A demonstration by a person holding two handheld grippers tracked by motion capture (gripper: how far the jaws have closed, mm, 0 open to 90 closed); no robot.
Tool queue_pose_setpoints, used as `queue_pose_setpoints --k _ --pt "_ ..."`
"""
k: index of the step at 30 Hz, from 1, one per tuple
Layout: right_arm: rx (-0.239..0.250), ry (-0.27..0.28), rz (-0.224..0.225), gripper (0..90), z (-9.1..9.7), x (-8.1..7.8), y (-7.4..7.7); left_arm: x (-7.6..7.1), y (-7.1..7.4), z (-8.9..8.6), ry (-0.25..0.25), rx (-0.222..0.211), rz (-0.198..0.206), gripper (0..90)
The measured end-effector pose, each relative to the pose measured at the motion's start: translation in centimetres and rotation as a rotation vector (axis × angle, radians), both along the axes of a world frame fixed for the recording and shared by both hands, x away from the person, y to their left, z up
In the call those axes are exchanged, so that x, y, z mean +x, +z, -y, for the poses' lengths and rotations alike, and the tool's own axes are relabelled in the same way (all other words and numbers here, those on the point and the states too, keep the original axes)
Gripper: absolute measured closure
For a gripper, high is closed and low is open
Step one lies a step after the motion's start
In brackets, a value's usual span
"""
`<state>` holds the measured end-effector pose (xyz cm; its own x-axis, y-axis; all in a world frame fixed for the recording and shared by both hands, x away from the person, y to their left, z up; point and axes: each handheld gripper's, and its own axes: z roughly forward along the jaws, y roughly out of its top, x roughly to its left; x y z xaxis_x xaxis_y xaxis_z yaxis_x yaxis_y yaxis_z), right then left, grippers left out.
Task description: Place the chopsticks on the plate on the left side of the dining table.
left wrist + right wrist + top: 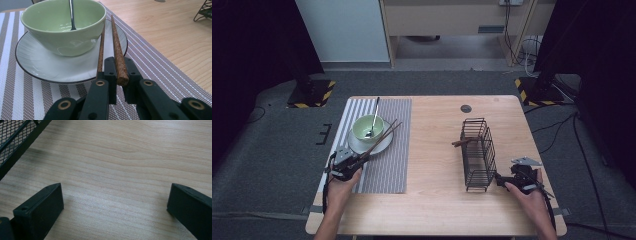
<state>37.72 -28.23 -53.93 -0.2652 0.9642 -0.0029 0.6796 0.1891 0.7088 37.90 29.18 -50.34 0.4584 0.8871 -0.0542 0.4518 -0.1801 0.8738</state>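
Observation:
A pair of brown wooden chopsticks (381,139) leans on the rim of a white plate (384,145) beside a pale green bowl (368,129). My left gripper (357,161) is shut on the near thick end of one chopstick (118,53). The other chopstick (100,50) runs along the outer side of the left jaw, its end hidden behind it. A metal spoon (374,116) stands in the bowl (62,27). My right gripper (499,178) rests on the table at the right, open, with bare wood between its jaws (115,195).
The plate (37,65) sits on a striped grey placemat (387,167) at the left. A black wire rack (477,152) stands right of centre, a brown wooden stick (460,142) poking from its left side. Its mesh corner (12,137) lies close to my right gripper.

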Motion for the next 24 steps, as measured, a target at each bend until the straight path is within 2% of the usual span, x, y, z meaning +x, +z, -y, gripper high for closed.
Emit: queue_pose_setpoints --k 5,24 --pt "0.000 0.000 0.000 0.6 0.0 0.0 0.0 0.0 -0.1 -0.5 0.008 -0.034 0.001 82.8" --pt "0.000 0.000 0.000 0.6 0.0 0.0 0.0 -0.6 -1.5 0.3 0.004 0.041 -0.030 82.9"
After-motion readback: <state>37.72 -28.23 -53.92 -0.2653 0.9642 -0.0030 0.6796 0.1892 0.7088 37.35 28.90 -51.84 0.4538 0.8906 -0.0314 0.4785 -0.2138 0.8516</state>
